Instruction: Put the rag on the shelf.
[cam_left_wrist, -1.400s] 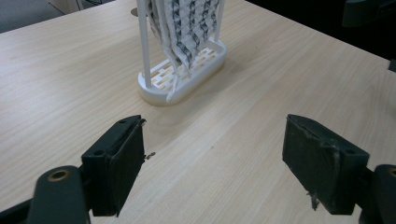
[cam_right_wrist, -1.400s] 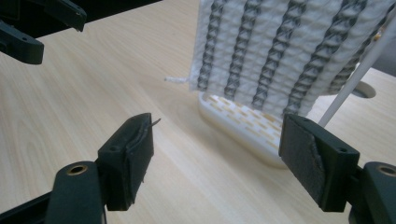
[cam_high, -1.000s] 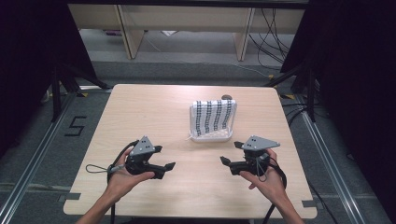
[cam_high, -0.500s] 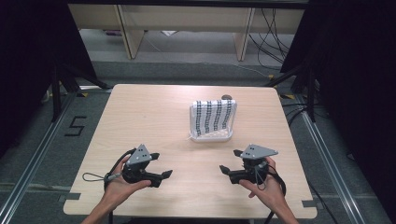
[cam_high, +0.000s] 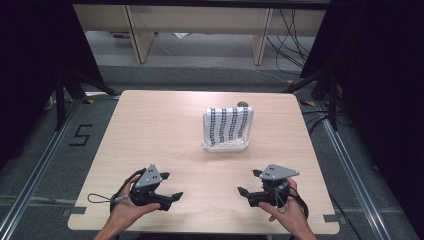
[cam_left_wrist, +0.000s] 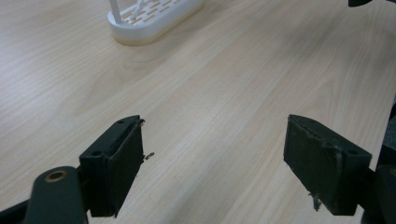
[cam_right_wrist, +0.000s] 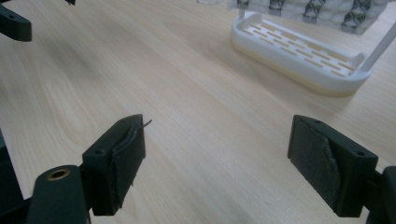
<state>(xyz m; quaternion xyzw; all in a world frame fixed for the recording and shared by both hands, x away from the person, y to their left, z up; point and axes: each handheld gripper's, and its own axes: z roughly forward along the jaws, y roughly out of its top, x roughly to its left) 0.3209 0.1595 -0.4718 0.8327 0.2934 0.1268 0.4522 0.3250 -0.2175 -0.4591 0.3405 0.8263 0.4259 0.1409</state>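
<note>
A white slotted rack (cam_high: 226, 146) stands right of the table's middle, with a black-and-white patterned cloth (cam_high: 228, 125) draped over it. My left gripper (cam_high: 171, 186) rests low near the front left edge, held by a hand, open and holding nothing. My right gripper (cam_high: 248, 182) sits near the front right, open as well. In the left gripper view the gripper (cam_left_wrist: 215, 158) has its jaws wide apart over bare wood, with the rack's base (cam_left_wrist: 154, 18) far ahead. In the right gripper view the gripper (cam_right_wrist: 217, 161) is equally wide, with the rack base (cam_right_wrist: 299, 56) and cloth (cam_right_wrist: 317, 9) ahead.
The light wooden table (cam_high: 150, 130) has bare wood between the grippers and the rack. A small dark round object (cam_high: 242, 104) lies just behind the rack. Cables (cam_high: 295, 40) run across the floor beyond the table, and a "5" mark (cam_high: 82, 135) is on the floor at left.
Both grippers have drawn back toward the near edge of the table, away from the rack. Their jaws stay open, and the rack and cloth have not moved.
</note>
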